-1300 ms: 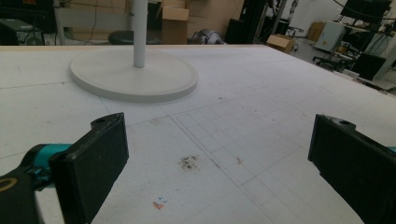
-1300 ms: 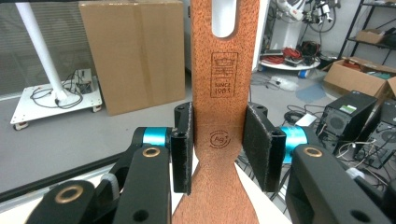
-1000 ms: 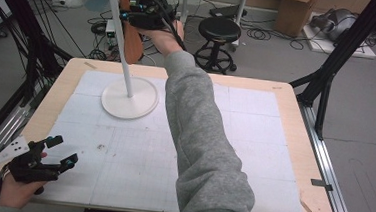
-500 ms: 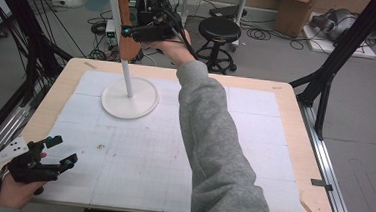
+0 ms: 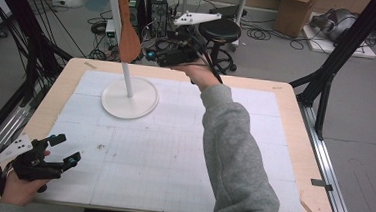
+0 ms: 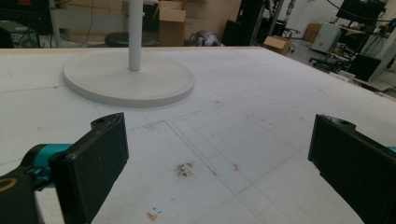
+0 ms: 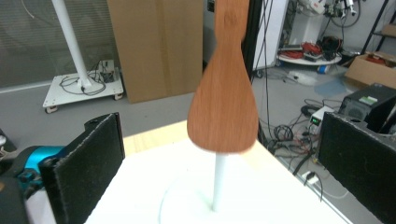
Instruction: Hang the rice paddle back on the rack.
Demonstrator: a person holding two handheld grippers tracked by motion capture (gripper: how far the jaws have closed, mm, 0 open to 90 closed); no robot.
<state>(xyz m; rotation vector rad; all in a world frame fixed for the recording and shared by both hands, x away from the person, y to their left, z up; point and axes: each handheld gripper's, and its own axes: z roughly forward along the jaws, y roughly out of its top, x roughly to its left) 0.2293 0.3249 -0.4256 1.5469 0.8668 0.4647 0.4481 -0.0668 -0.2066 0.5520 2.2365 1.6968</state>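
A wooden spatula (image 5: 129,32) hangs from the top of a white stand, in front of its pole (image 5: 126,79). The stand's round base (image 5: 129,98) sits at the table's far left. My right gripper (image 5: 153,52) is just right of the spatula, pointing at it. Its jaws have just been opening and stand open with nothing between the pads. In the right gripper view the spatula blade (image 7: 224,107) hangs ahead of the open right gripper (image 7: 224,172), untouched. My left gripper (image 5: 65,150) rests open at the near left corner. Its own view shows the left gripper (image 6: 219,158) facing the base (image 6: 128,79).
The white gridded mat (image 5: 173,150) covers the wooden table (image 5: 293,143). Behind the far edge stand a black stool (image 5: 226,31), computer boxes and floor cables. Black frame legs (image 5: 327,85) rise at the right side.
The right gripper let go of the spatula and drew away to the right and slightly down, jaws opening. The spatula stays hanging on the stand. The left gripper has not moved.
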